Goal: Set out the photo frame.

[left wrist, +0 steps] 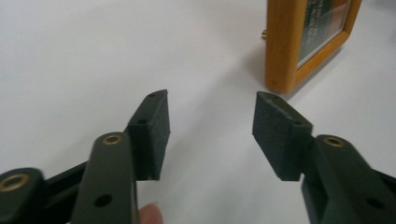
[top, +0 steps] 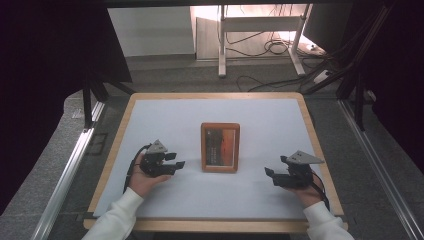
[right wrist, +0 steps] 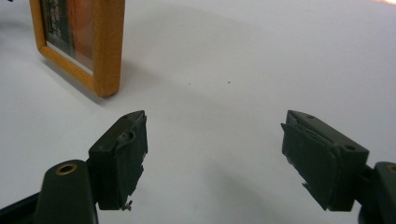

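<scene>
Even overhead light brightens the white table [top: 165, 115], dark surroundings frame it, a soft shadow trails the frame [left wrist: 285, 42], and near jaws blur.

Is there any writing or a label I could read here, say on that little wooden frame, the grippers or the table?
Picture in the wooden frame: rows of pale lettering on a dark and orange ground, too small and blurred to read in all three views.
Left gripper and right gripper: no words, numbers or marks.
White table top: no writing.
</scene>
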`<state>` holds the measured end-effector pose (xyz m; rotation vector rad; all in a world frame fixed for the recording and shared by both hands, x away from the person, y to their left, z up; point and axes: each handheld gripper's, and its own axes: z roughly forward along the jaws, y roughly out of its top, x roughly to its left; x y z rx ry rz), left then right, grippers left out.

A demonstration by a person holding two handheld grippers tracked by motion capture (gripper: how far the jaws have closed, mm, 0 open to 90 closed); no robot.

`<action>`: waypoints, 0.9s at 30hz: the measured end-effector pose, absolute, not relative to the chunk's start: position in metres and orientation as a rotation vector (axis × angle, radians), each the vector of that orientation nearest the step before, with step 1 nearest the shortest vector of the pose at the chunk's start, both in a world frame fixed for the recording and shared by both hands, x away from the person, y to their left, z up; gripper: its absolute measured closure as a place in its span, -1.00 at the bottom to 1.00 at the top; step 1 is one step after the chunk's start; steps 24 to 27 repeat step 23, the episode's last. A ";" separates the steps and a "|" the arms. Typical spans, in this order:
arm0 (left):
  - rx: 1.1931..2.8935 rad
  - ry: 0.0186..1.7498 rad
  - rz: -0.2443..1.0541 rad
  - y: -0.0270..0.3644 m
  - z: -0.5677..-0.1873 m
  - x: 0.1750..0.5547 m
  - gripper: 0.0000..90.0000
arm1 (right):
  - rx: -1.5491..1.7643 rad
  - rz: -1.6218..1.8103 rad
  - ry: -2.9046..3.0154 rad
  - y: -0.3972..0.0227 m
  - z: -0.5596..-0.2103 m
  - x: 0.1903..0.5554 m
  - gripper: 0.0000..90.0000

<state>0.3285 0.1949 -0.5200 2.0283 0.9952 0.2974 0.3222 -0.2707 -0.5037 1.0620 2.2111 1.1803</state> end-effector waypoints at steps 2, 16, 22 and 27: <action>2.014 1.006 0.302 0.201 -0.520 0.325 -0.07 | 1.076 1.186 2.204 -0.274 -0.504 0.320 -0.50; 1.993 1.002 0.313 0.215 -0.523 0.316 -0.18 | 1.095 1.148 2.203 -0.278 -0.509 0.321 -0.52; 2.018 0.987 0.306 0.209 -0.525 0.319 -0.19 | 1.105 1.147 2.194 -0.282 -0.509 0.319 -0.52; 2.020 0.986 0.304 0.208 -0.526 0.320 -0.19 | 1.105 1.148 2.193 -0.282 -0.509 0.318 -0.52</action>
